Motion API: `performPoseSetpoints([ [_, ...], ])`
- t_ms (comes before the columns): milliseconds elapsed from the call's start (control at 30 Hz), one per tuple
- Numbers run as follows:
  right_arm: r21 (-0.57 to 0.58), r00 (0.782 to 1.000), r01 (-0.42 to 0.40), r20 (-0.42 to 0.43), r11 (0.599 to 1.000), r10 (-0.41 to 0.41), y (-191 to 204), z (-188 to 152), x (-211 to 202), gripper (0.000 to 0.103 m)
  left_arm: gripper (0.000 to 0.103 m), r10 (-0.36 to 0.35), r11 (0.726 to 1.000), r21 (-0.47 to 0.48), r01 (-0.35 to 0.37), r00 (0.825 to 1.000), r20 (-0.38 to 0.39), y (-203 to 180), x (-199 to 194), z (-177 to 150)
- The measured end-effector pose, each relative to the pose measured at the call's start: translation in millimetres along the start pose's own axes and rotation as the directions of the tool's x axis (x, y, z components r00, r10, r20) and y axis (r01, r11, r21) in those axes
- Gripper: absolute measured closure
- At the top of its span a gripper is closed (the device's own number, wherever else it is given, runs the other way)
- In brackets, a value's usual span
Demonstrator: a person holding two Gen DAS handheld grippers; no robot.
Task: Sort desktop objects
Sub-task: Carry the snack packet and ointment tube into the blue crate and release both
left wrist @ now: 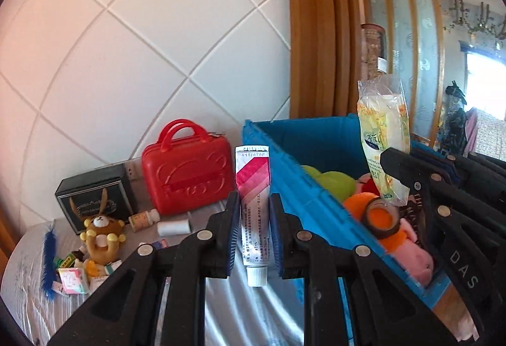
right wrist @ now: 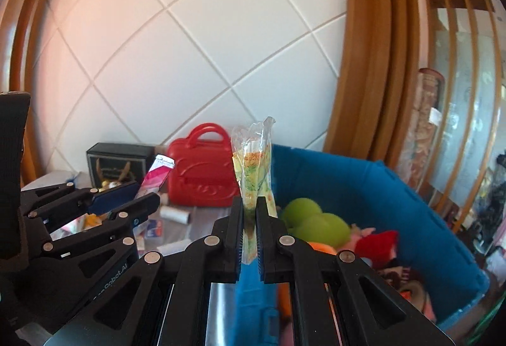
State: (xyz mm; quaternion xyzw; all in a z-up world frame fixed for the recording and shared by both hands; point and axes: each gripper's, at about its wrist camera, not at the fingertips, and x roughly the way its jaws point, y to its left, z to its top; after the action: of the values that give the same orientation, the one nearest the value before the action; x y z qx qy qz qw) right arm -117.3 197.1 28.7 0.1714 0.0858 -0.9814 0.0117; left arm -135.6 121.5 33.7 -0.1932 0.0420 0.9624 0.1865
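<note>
Left tool [left wrist: 254, 235] clamped shut, right tool [right wrist: 249, 235] likewise, side by side.

My left gripper [left wrist: 253, 229] is matte black plastic linkage with silver round rivets and ribbed blue pads. My right gripper [right wrist: 249, 238] matches it; white letters "DAS" run toward five o'clock along its arm.

A home: white tiled wall [left wrist: 142, 39], wooden door frame [left wrist: 319, 29], blue crate [left wrist: 294, 143] of plush toys [left wrist: 335, 181].
</note>
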Motion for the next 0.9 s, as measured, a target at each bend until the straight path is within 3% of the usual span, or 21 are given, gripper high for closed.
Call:
performPoseSetpoints([
  [133,0.005,0.989,0.149,0.009,0.989,-0.149,-49,-4,-9,0.096,0.085,-0.067,0.996,0.051,0.067,0.998,0.003,-52,11,12],
  [300,0.01,0.963,0.268,-0.017,0.963,-0.268,-99,-17,-6,0.096,0.085,-0.114,0.989,0.093,0.116,0.993,-0.031,-109,26,20],
  [533,0.038,0.951,0.304,-0.079,0.952,-0.3,-156,-40,9,0.096,0.085,-0.115,0.985,0.117,0.127,0.988,-0.103,-157,49,22],
  [667,0.048,0.948,0.308,-0.094,0.95,-0.303,-178,-51,11,0.095,0.085,-0.051,0.988,0.143,0.063,0.995,-0.087,-165,47,23],
  [733,0.051,0.946,0.314,-0.101,0.948,-0.308,-185,-55,12,0.089,0.082,-0.024,0.988,0.148,0.038,0.995,-0.092,-166,49,23],
  [833,0.056,0.946,0.311,-0.11,0.949,-0.303,-191,-59,15,0.065,0.05,-0.005,0.991,0.133,0.017,0.995,-0.095,-163,48,24],
  [900,0.052,0.946,0.311,-0.109,0.949,-0.304,-191,-61,15,0.031,0.025,0.014,0.99,0.138,-0.004,0.998,-0.069,-164,44,24],
])
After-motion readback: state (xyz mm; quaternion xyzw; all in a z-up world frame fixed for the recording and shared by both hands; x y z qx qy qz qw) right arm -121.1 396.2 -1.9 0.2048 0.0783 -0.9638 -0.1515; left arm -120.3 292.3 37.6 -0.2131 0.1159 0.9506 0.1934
